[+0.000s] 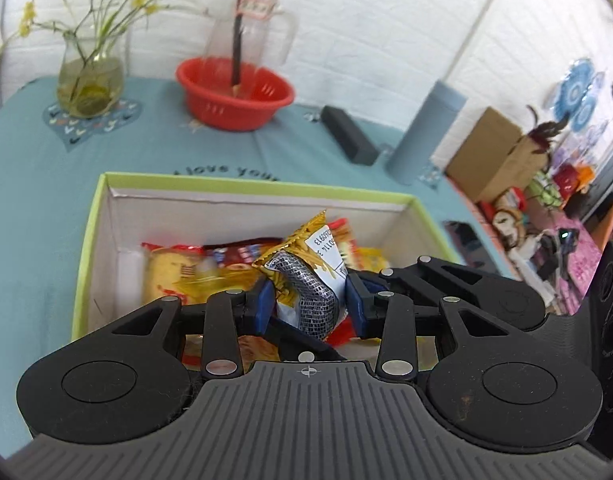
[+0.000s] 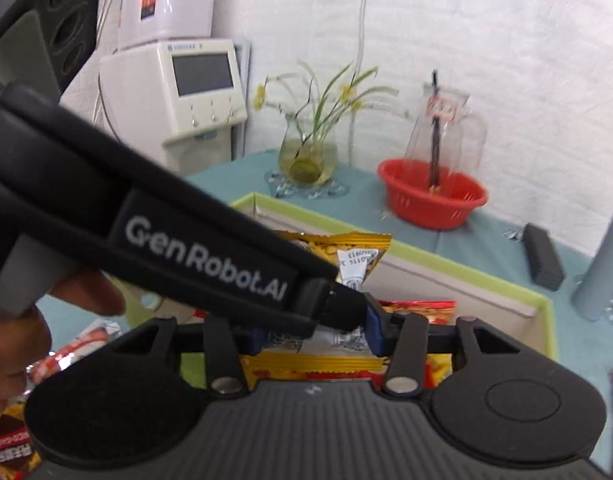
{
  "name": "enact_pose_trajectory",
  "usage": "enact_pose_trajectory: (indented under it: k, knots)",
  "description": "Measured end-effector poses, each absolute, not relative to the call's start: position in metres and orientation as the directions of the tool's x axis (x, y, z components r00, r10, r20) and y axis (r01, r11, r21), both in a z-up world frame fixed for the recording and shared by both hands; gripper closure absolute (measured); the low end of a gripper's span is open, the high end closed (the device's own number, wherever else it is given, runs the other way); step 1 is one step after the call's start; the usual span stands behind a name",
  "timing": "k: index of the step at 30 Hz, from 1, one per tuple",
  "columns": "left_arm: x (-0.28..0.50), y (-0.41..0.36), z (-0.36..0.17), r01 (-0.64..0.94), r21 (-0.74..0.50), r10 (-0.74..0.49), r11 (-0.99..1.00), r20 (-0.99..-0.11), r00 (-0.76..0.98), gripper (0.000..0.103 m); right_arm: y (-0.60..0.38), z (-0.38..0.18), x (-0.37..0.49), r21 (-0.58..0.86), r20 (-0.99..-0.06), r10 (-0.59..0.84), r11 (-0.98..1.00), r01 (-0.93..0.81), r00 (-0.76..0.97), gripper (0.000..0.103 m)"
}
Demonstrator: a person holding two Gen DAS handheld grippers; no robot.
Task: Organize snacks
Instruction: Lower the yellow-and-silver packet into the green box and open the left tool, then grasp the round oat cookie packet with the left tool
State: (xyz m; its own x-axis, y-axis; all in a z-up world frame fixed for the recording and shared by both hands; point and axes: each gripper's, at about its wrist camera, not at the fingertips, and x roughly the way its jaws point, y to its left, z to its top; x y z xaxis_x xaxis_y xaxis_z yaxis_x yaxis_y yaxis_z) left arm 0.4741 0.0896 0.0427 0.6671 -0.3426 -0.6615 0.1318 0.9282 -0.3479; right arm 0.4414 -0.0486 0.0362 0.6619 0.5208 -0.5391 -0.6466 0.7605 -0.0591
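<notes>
both grippers pinching one snack packet over the box

the left gripper (image 1: 309,300) has its blue pads (image 1: 264,306) pressed onto the crumpled silver-and-gold snack packet (image 1: 306,280), holding it just above the open green-rimmed box (image 1: 88,236). in the right wrist view the right gripper (image 2: 314,336) looks closed on the same packet too, lower down by its gold seam — the left tool's black arm crosses in front, so the contact is only partly visible. my guess is that two grips are being used to steady or hand over a floppy foil bag before it goes down among the others.

inside the box lie more packets (image 1: 174,276), yellow and red, piled toward its near wall; the far wall is bare white card. a few loose packets (image 2: 78,350) sit on the table outside the box's left edge, under the person's hand (image 2: 14,344) — likely still to be sorted.

the table wears a teal cloth (image 1: 34,184) with printed lettering. toward its far edge stand a glass vase (image 1: 89,80) of yellow flowers, a red colander (image 1: 234,96) with a clear jug (image 1: 250,32) behind, a dark case (image 1: 348,134) and a grey-blue flask (image 1: 424,132). behind is a white brick-pattern wall, a white machine with a screen (image 2: 174,92), and cluttered shelves to the right.
</notes>
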Motion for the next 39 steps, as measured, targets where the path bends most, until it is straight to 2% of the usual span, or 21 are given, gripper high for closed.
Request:
enact_pose_trajectory:
  k: [3,5,7,9,11,13,16,18,23,26,30,34,39]
  knots:
    - [0.479,0.094,0.033,0.136,-0.357,-0.351,0.924,-0.655,0.669,0.077,-0.043,0.024,0.454,-0.01,-0.559,0.547,0.747,-0.665,0.623,0.04]
    - [0.476,0.098,0.037,0.136,-0.371,-0.36,0.919,-0.642,0.677,0.053,-0.045,0.023,0.454,-0.007,-0.554,0.546,0.751,-0.66,0.628,0.035]
    - [0.466,0.099,0.048,0.145,-0.376,-0.364,0.915,-0.614,0.701,0.051,-0.05,0.028,0.447,-0.023,-0.54,0.534,0.764,-0.645,0.651,0.021]
    - [0.448,0.099,0.065,0.164,-0.374,-0.368,0.913,-0.579,0.728,0.048,-0.062,0.04,0.432,-0.027,-0.504,0.539,0.772,-0.635,0.675,0.015]
    - [0.423,0.1,0.081,0.192,-0.379,-0.383,0.905,-0.533,0.755,0.04,-0.079,0.054,0.409,-0.042,-0.448,0.543,0.781,-0.623,0.711,0.004]
    - [0.391,0.099,0.093,0.225,-0.375,-0.397,0.899,-0.484,0.78,0.034,-0.096,0.067,0.383,-0.06,-0.399,0.545,0.787,-0.614,0.737,0.001]
    - [0.344,0.096,0.097,0.259,-0.373,-0.416,0.891,-0.441,0.795,0.033,-0.117,0.068,0.334,-0.064,-0.377,0.548,0.789,-0.611,0.747,0.001]
    - [0.316,0.096,0.092,0.262,-0.375,-0.418,0.889,-0.435,0.797,0.033,-0.124,0.058,0.305,-0.046,-0.396,0.551,0.787,-0.615,0.735,0.001]
    - [0.251,0.103,0.059,0.195,-0.364,-0.365,0.911,-0.492,0.791,0.034,-0.121,0.014,0.237,0.026,-0.499,0.564,0.768,-0.639,0.658,0.001]
    - [0.225,0.106,0.038,0.207,-0.412,-0.418,0.887,-0.529,0.738,0.039,-0.11,-0.012,0.206,0.058,-0.548,0.569,0.757,-0.651,0.613,0.001]
    - [0.219,0.093,0.014,0.254,-0.428,-0.48,0.868,-0.589,0.65,0.04,-0.093,-0.031,0.193,0.141,-0.577,0.62,0.717,-0.683,0.531,0.001]
    - [0.231,0.086,-0.005,0.212,-0.392,-0.435,0.895,-0.668,0.604,0.044,-0.074,-0.036,0.193,0.092,-0.6,0.605,0.703,-0.706,0.524,0.001]
    - [0.235,0.082,-0.018,0.211,-0.468,-0.502,0.858,-0.679,0.535,0.044,-0.087,-0.035,0.189,0.095,-0.61,0.579,0.732,-0.675,0.541,0.001]
